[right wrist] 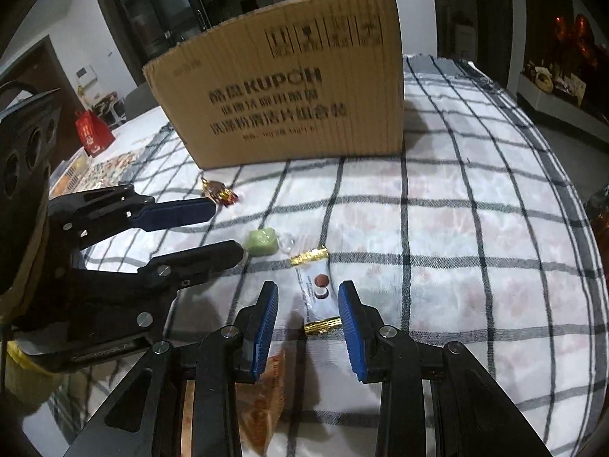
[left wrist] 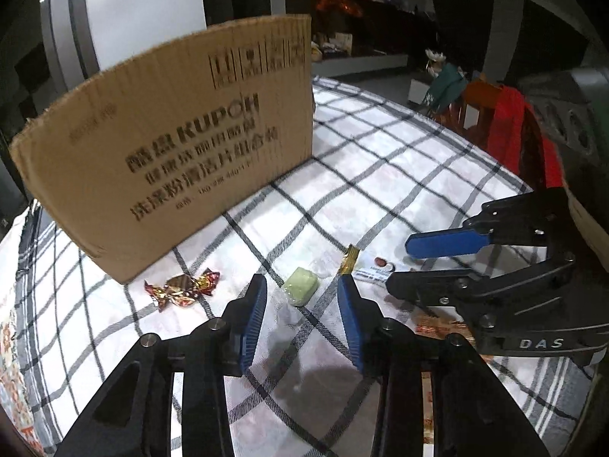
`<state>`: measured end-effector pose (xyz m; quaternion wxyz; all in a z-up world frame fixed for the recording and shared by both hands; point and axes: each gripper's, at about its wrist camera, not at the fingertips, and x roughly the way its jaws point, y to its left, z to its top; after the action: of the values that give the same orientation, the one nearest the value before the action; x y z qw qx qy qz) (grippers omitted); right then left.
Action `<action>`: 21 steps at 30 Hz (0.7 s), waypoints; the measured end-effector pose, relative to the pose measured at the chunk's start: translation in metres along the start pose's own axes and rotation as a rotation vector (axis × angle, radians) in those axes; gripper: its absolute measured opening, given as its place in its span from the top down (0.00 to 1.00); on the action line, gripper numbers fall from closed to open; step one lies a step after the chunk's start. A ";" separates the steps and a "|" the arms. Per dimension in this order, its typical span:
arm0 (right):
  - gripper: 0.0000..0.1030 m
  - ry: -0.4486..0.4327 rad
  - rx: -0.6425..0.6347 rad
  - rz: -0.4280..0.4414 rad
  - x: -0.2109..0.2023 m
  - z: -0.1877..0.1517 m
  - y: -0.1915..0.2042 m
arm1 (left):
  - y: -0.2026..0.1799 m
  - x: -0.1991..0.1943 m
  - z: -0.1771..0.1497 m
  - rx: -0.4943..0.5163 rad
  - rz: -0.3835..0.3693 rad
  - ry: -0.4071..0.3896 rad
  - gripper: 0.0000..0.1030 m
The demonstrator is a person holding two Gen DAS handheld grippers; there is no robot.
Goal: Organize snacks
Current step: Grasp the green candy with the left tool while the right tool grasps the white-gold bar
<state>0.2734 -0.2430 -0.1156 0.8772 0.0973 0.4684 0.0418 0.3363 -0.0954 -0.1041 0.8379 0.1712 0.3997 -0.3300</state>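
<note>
So far the organizing looks hardly begun, as I judge it: every snack I can see lies loose on the checked tablecloth (left wrist: 399, 160), and none is seen going into the cardboard box (left wrist: 171, 144), whose inside is hidden from both cameras.

Going from left to right: the red-gold foil candy (left wrist: 182, 287) lies ahead and to the left of the left gripper (left wrist: 302, 285), close to the box corner. This gripper is wide open and holds nothing; the green candy (left wrist: 300, 285) in clear wrap lies just in front of its tips, about in line with the gap. Next comes the white bar with gold ends (right wrist: 318, 289), partly between the tips of the right gripper (right wrist: 308, 293), which is also open and empty. An orange packet (right wrist: 266, 392) lies under the right gripper's left finger.

All four snacks are, I think, still to be moved; the green candy and the white bar seem the nearest picks.
</note>
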 end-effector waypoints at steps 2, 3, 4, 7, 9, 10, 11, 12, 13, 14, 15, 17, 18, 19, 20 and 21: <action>0.67 0.002 -0.004 -0.004 0.003 0.000 0.000 | 0.000 0.006 0.000 0.001 -0.006 0.007 0.63; 0.67 0.003 -0.008 -0.005 0.004 0.000 0.000 | 0.000 0.008 0.000 0.001 -0.010 0.010 0.63; 0.67 0.005 -0.011 -0.006 0.005 0.000 0.000 | 0.001 0.012 0.000 -0.002 -0.016 0.014 0.64; 0.67 0.011 -0.010 0.000 0.008 0.001 0.000 | 0.003 0.018 0.002 -0.016 -0.019 0.020 0.64; 0.71 0.012 -0.014 0.004 0.010 0.002 0.000 | 0.003 0.024 0.003 -0.023 -0.024 0.024 0.64; 0.71 0.013 -0.017 0.006 0.011 0.003 0.001 | 0.004 0.026 0.003 -0.026 -0.021 0.027 0.65; 0.71 0.013 -0.018 0.006 0.012 0.003 0.001 | 0.004 0.028 0.004 -0.028 -0.022 0.028 0.65; 0.71 0.014 -0.018 0.009 0.013 0.003 0.000 | 0.004 0.030 0.004 -0.031 -0.024 0.030 0.65; 0.71 0.018 -0.020 0.013 0.014 0.004 0.000 | 0.004 0.031 0.005 -0.033 -0.025 0.032 0.66; 0.71 0.021 -0.022 0.013 0.015 0.004 0.001 | 0.003 0.033 0.005 -0.034 -0.026 0.032 0.66; 0.71 0.022 -0.024 0.012 0.016 0.004 0.001 | 0.003 0.034 0.005 -0.034 -0.024 0.036 0.66; 0.71 0.023 -0.027 0.012 0.017 0.004 0.001 | 0.003 0.035 0.005 -0.036 -0.025 0.040 0.70; 0.71 0.023 -0.028 0.010 0.017 0.004 0.001 | 0.002 0.036 0.005 -0.036 -0.026 0.043 0.71; 0.71 0.024 -0.029 0.008 0.018 0.005 0.000 | 0.002 0.037 0.005 -0.035 -0.022 0.045 0.73; 0.71 0.028 -0.029 0.006 0.020 0.005 0.000 | 0.001 0.037 0.005 -0.035 -0.019 0.046 0.76; 0.71 0.033 -0.027 0.008 0.021 0.005 -0.001 | 0.001 0.038 0.005 -0.037 -0.019 0.048 0.76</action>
<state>0.2889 -0.2408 -0.1306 0.8705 0.0867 0.4816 0.0534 0.3569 -0.1134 -0.1305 0.8279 0.1597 0.4275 -0.3261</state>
